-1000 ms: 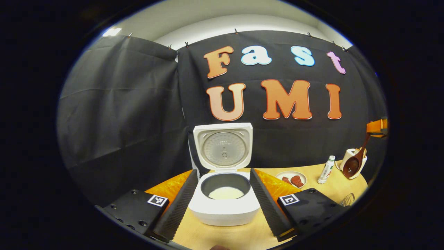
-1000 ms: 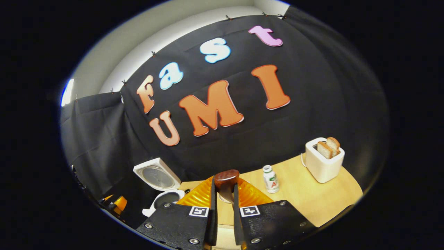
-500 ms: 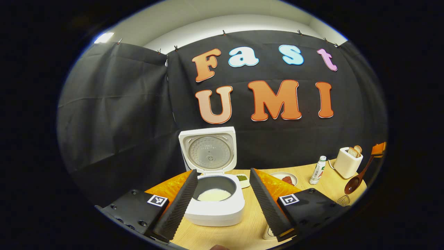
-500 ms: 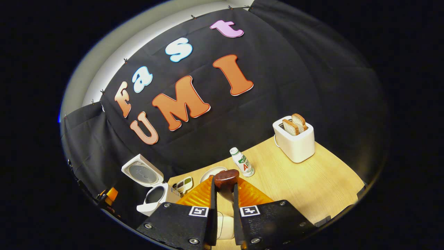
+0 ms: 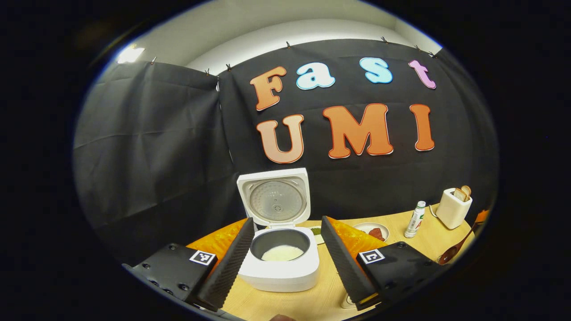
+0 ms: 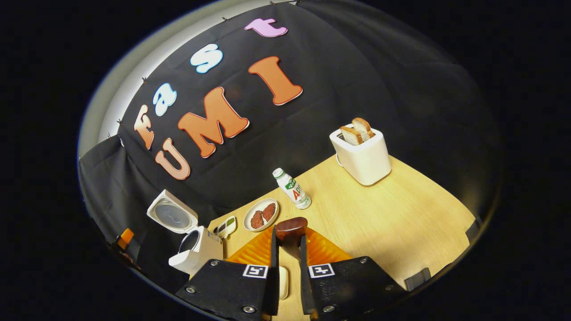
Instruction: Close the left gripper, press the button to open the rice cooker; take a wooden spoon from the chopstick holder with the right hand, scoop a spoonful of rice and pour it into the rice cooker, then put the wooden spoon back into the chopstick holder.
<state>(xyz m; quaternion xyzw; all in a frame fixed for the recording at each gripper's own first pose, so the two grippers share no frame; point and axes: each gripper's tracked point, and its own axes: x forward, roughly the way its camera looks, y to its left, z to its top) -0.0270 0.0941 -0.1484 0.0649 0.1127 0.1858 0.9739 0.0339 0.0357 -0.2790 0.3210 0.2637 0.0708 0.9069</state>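
Observation:
The white rice cooker (image 5: 280, 272) stands open on the wooden table, its lid (image 5: 273, 200) upright and white rice in the pot (image 5: 283, 253). My left gripper (image 5: 286, 220) is open, with one finger on each side of the cooker and touching nothing. The wooden spoon (image 5: 448, 255) hangs bowl-down at the far right edge of the left gripper view. My right gripper (image 6: 289, 238) is shut on the spoon's handle (image 6: 291, 227), whose rounded end sticks up between the fingertips. The cooker (image 6: 196, 254) sits at the lower left of the right gripper view.
A white toaster (image 6: 361, 154) with two bread slices stands at the back right. A small bottle (image 6: 292, 192), a plate with red pieces (image 6: 261, 215) and a small dish (image 6: 225, 226) lie between it and the cooker. A white object (image 6: 283, 281) shows partly below my right fingers.
My right gripper has carried the spoon away from the cooker, to the right and lower, tilting further. The left gripper has shifted slightly and stays open around the cooker.

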